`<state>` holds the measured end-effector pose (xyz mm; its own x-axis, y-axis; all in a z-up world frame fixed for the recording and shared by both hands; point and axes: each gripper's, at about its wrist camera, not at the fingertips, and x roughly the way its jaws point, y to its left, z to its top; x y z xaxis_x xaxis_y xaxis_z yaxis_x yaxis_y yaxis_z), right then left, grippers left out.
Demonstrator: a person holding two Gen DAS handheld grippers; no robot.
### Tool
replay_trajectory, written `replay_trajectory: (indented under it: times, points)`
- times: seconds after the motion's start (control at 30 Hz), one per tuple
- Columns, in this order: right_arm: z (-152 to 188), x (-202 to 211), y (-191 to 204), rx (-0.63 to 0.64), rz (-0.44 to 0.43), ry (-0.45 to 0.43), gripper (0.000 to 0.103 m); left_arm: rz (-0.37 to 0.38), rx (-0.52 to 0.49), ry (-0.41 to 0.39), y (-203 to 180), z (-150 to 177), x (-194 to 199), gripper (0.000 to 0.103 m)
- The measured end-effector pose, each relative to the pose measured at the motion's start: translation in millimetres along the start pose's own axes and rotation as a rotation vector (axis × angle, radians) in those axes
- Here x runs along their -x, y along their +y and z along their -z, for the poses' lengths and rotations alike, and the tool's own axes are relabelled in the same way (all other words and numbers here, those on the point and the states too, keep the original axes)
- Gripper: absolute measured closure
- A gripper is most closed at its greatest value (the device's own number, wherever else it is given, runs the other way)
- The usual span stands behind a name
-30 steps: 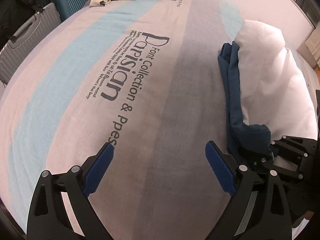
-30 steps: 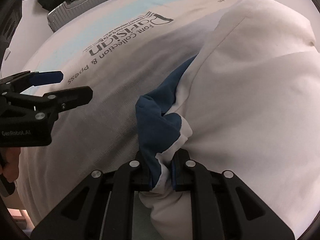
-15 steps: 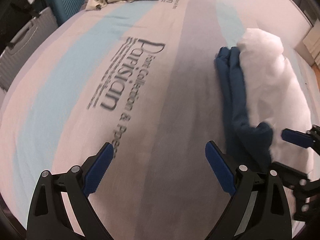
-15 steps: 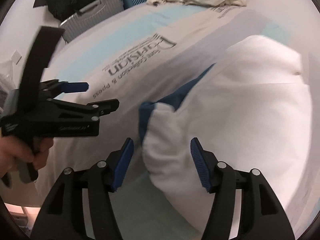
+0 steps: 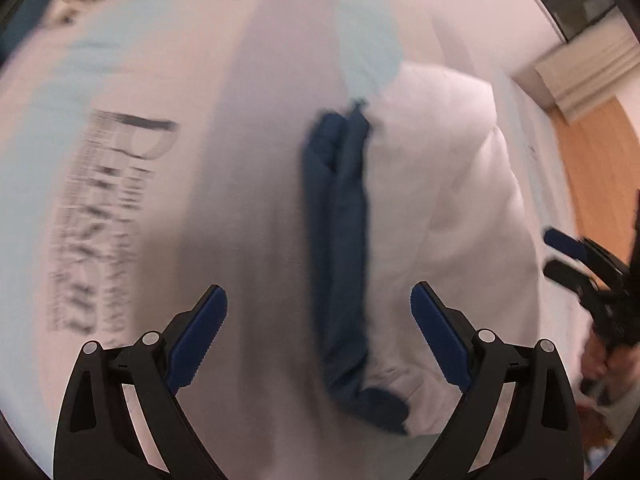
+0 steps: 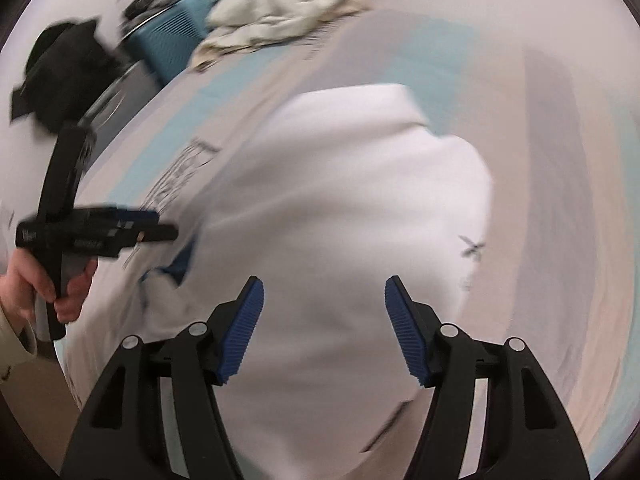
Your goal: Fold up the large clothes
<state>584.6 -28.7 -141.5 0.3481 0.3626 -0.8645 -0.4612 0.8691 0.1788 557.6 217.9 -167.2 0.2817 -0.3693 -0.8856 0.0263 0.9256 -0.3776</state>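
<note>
Both grippers, left (image 5: 319, 316) and right (image 6: 324, 312), now gape empty; the right has just released the white garment (image 6: 340, 208), which lies folded on the bed (image 5: 248, 160), so this fold looks finished.

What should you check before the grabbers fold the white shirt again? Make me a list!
1. Left gripper open with nothing in it: ok.
2. Right gripper open with nothing in it: ok.
3. White garment lying on the bed cover, not dangling: ok.
4. Navy part tucked along the garment's left edge: ok, though a bit pokes out at the near corner.
5. Garment lying smooth: cannot tell, the pictures are blurry.
6. Pile of other clothes far from the garment: ok.
</note>
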Motion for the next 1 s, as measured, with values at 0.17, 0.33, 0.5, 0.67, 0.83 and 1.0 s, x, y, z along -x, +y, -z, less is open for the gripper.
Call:
replay_trajectory:
  times: [0.17, 0.33, 0.5, 0.67, 0.83, 1.0]
  points:
    - [0, -8, -44, -0.129, -0.013, 0.013, 0.042, 0.123, 0.006, 0.107, -2, -22, -35, 0.012]
    - [6, -25, -71, -0.24, -0.087, 0.057, 0.036, 0.203, 0.045, 0.187, 0, -37, -62, 0.012]
    - [15, -39, -90, -0.317, -0.148, 0.079, 0.025, 0.267, 0.083, 0.235, 5, -40, -82, 0.008]
    - [25, -49, -107, -0.425, -0.271, 0.107, 0.023, 0.322, 0.105, 0.248, 12, -42, -91, 0.005]
    - [34, -62, -122, -0.547, -0.386, 0.142, 0.02, 0.34, 0.115, 0.255, 18, -43, -90, 0.006]
    - [40, -76, -126, -0.6, -0.435, 0.177, 0.016, 0.401, 0.105, 0.284, 6, -44, -100, 0.006]
